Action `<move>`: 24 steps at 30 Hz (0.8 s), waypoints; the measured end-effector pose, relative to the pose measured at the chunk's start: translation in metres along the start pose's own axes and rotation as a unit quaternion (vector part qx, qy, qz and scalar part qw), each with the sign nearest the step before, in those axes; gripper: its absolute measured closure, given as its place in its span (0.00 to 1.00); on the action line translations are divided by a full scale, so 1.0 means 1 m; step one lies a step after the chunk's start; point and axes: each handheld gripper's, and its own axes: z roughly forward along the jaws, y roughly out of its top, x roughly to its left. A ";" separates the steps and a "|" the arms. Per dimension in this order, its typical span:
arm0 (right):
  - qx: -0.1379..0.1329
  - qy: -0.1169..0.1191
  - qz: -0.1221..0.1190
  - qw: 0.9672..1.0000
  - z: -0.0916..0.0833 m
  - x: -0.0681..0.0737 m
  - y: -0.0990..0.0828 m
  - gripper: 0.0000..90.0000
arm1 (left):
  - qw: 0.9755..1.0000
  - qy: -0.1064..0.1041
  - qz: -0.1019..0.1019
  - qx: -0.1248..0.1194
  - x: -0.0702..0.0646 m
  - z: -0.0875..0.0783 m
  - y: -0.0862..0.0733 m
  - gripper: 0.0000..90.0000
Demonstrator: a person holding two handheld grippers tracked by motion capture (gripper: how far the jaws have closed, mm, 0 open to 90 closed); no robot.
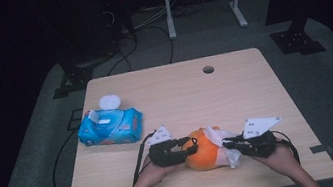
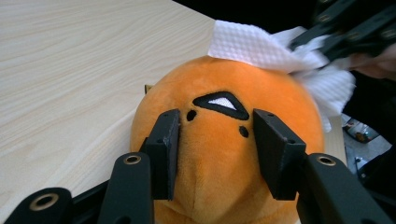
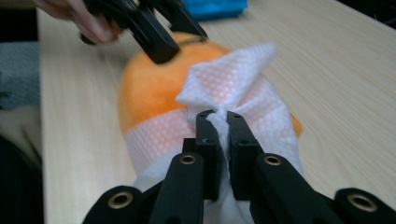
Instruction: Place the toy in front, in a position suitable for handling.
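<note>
An orange plush toy lies near the table's front edge, between my two grippers. My left gripper is shut on the plush toy; its pads press into the soft body just below the small black face marks. A white wet wipe is draped over the toy's right side. My right gripper is shut on the wet wipe, with a fold pinched between its fingertips, and the wipe lies against the plush toy. The right gripper and the wipe sit at the top right of the left gripper view.
A blue pack of wet wipes with its white lid flipped open lies at the table's left. The light wooden table has a round cable hole near its far edge. Cables and a metal stand sit on the floor behind.
</note>
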 end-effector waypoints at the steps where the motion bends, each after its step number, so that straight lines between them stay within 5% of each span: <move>1: -0.010 0.009 -0.002 1.000 -0.001 0.004 0.003 0.94 | 1.000 -0.001 -0.003 -0.001 0.000 0.000 -0.001 0.59; 4: -0.019 0.046 -0.026 0.998 0.006 0.018 0.012 0.94 | 1.000 0.002 -0.003 -0.002 0.003 -0.002 -0.001 0.59; 6: 0.002 0.035 -0.040 0.999 0.012 0.020 0.012 0.94 | 1.000 0.003 0.003 -0.002 0.005 -0.004 0.000 0.59; 11: -0.008 0.009 0.013 1.000 -0.001 -0.006 0.001 0.94 | 1.000 0.003 0.005 -0.002 0.005 -0.004 -0.001 0.59; 15: -0.030 0.003 0.016 0.999 -0.005 -0.005 0.006 0.94 | 1.000 0.002 0.004 -0.003 0.004 -0.003 -0.001 0.58; 18: 0.000 -0.001 0.003 1.000 0.005 -0.002 0.005 0.94 | 1.000 0.000 0.006 -0.004 0.003 -0.003 -0.002 0.58; 20: 0.006 -0.002 0.019 1.000 0.003 -0.009 0.002 0.94 | 1.000 -0.002 0.016 -0.006 0.000 -0.002 -0.001 0.58; 22: -0.005 -0.007 0.027 1.000 -0.002 -0.010 0.001 0.94 | 1.000 -0.006 0.025 -0.008 -0.002 -0.001 -0.001 0.57; 24: -0.029 0.013 0.027 0.999 -0.002 -0.004 0.005 0.94 | 0.999 -0.010 0.031 -0.008 -0.004 0.001 -0.001 0.57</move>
